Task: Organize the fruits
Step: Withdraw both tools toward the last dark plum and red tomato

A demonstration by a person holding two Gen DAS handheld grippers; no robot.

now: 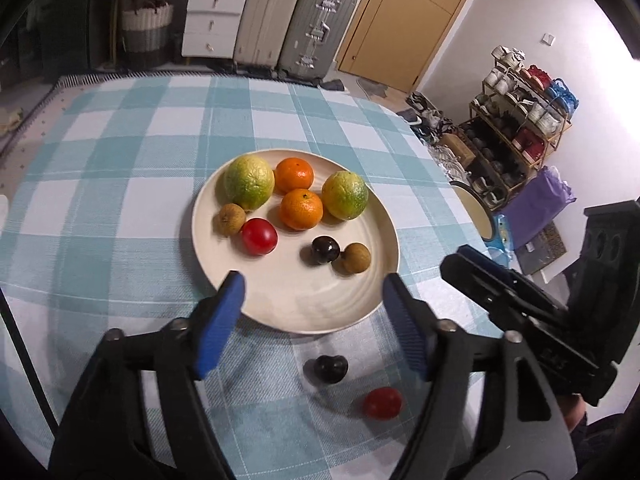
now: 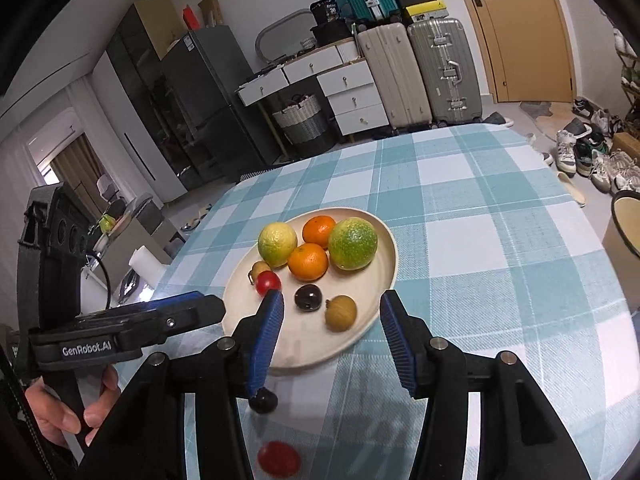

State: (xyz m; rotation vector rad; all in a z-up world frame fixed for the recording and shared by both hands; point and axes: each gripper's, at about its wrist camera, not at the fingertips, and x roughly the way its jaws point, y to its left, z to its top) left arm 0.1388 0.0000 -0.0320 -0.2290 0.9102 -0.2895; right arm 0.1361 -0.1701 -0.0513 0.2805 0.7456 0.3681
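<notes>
The left gripper [image 1: 312, 292] is hanging over the near rim of a cream plate [image 1: 320, 316], its blue-padded jaws standing well apart with nothing between them but the plate's bare surface. Beyond its tips, on the plate, two yellow-green citrus fruits [image 1: 249, 181] are sitting at the far side with two tangerines [image 1: 301, 209] between and just in front of them. Nearer the gripper a red cherry tomato [image 1: 259, 236] is lying just beside a brown longan [image 1: 231, 219], and a dark plum [image 1: 325, 250] is touching a second longan [image 1: 356, 258].

Below the left gripper's jaws, off the plate on the blue-and-white checked tablecloth [image 1: 120, 200], a second dark plum [image 1: 330, 368] and a second cherry tomato [image 1: 383, 402] are lying loose, close to each other but apart.

The right gripper [image 2: 332, 320] is hovering over the same near edge of the plate [image 2: 386, 264], jaws likewise parted and gripping nothing. In the right wrist view the loose plum [image 2: 264, 400] is showing just under the tip of its left pad, and the loose tomato [image 2: 279, 458], blurred, is lying nearer the camera. To that gripper's left, a hand [image 2: 60, 412] is holding the left gripper's handle.
</notes>
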